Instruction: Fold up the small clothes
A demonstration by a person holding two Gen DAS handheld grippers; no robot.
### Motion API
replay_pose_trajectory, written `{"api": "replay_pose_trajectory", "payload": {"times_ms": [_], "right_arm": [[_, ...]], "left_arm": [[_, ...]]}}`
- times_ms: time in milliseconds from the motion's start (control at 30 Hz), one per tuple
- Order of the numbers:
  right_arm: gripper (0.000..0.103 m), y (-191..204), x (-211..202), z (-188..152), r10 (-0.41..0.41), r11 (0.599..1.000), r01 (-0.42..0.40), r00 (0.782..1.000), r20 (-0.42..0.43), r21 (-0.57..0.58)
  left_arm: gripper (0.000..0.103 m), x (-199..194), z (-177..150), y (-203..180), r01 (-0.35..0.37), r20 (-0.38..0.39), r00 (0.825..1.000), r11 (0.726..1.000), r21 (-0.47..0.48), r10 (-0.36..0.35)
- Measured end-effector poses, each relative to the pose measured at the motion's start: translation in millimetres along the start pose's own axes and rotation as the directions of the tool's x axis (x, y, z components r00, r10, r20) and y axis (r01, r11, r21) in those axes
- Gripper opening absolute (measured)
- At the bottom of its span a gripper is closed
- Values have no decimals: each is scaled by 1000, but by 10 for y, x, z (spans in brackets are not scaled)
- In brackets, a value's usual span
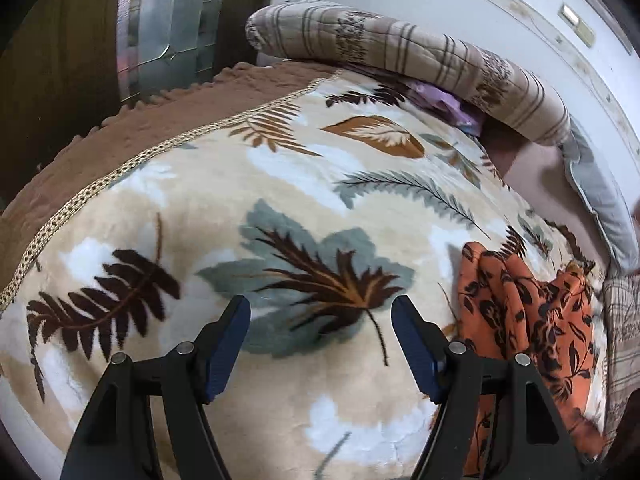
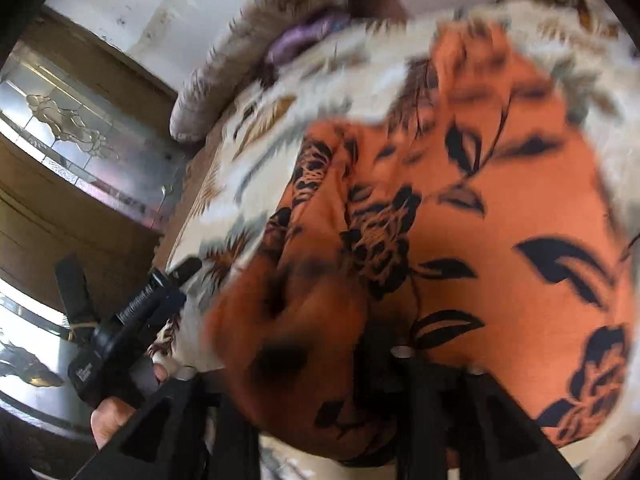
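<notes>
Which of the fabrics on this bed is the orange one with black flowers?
The small crumpled garment lying on the leaf-print blanket, just right of the open left gripper. The blanket is cream with leaves; the folded quilt behind is beige and striped.

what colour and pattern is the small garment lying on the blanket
Orange with a black leaf-and-flower print; the garment shows sharpest in the left wrist view.

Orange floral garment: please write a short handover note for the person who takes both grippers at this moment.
Left gripper: open, empty, above the leaf-print blanket.
Right gripper: its fingers are hidden under blurred cloth, so grip unclear.
Orange floral garment: bunched on the blanket, to the right of the left gripper.
Done: no neat fold visible.
Left: probably spread it flat, then fold it.
</notes>
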State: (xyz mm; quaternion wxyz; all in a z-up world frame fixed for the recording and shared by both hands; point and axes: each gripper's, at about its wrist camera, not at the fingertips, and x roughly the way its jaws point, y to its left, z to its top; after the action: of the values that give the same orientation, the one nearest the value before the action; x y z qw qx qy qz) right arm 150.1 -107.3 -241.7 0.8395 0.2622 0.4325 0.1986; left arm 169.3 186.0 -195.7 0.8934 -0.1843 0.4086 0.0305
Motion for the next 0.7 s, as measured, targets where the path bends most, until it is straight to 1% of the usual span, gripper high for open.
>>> {"api": "replay_pose_trajectory", "payload": {"times_ms": [67,133,167,233,267,300,333,367,400,433,467,500,533,567,600,633,667,700], "right_arm": [[78,60,-112,-42,116,992,-116,993,0,-57],[78,54,-240,-53,184,979,-185,983,-22,-86],[78,18,-311,-57,200,976,-199,980,-8,-86],[77,-121,-575,-62,213,974,-206,974,78,-97],[71,-200,-720,-57,199,977,-187,972,127,-101],[59,-291,-850,-49,165,984,-150,972,169,-97],[52,-368,-935,-34,129,990,-113,973,193,-90],[40,-445,-989,33,83,995,-67,974,213,-79],[38,-532,-1041,54,38,998,-23,972,230,-66],[38,-592,-1066,54,7,999,6,971,240,-52],[38,-678,-1069,48,-19,999,27,971,239,-34],[38,-756,-1046,31,-30,999,36,972,232,-18],[38,-811,-997,32,-48,999,50,974,221,-5],[37,-841,-965,26,-63,998,64,976,209,3],[38,-908,-893,12,-79,997,78,979,186,11],[38,-958,-824,20,-89,996,87,981,173,15],[36,-1010,-710,42,-104,995,102,981,163,20],[36,-1048,-660,63,-112,994,110,980,163,24]], "left_arm": [[74,-26,3,16,35,5,999,999,-11,-35],[74,-85,3,-16,87,25,996,996,-10,-87],[74,-131,-3,-53,129,39,991,992,-6,-129],[74,-258,-29,-179,237,76,968,971,27,-238],[74,-326,-54,-257,281,94,954,958,55,-285],[74,-411,-98,-372,333,109,933,937,102,-343],[74,-481,-147,-485,384,109,910,911,148,-401],[74,-560,-203,-606,443,102,878,875,195,-467],[74,-618,-241,-684,478,95,857,850,223,-507],[74,-686,-304,-791,518,83,830,816,256,-552],[75,-733,-366,-897,548,62,808,785,287,-587],[76,-763,-445,-1021,562,28,798,759,329,-603],[76,-762,-527,-1145,544,0,811,753,370,-585],[76,-732,-610,-1245,509,-20,836,761,402,-548],[76,-631,-701,-1347,466,-51,867,773,431,-495],[76,-509,-763,-1409,429,-85,894,784,449,-441],[76,-281,-834,-1463,353,-131,934,809,469,-331],[76,-109,-857,-1461,286,-147,958,831,478,-245]]}}
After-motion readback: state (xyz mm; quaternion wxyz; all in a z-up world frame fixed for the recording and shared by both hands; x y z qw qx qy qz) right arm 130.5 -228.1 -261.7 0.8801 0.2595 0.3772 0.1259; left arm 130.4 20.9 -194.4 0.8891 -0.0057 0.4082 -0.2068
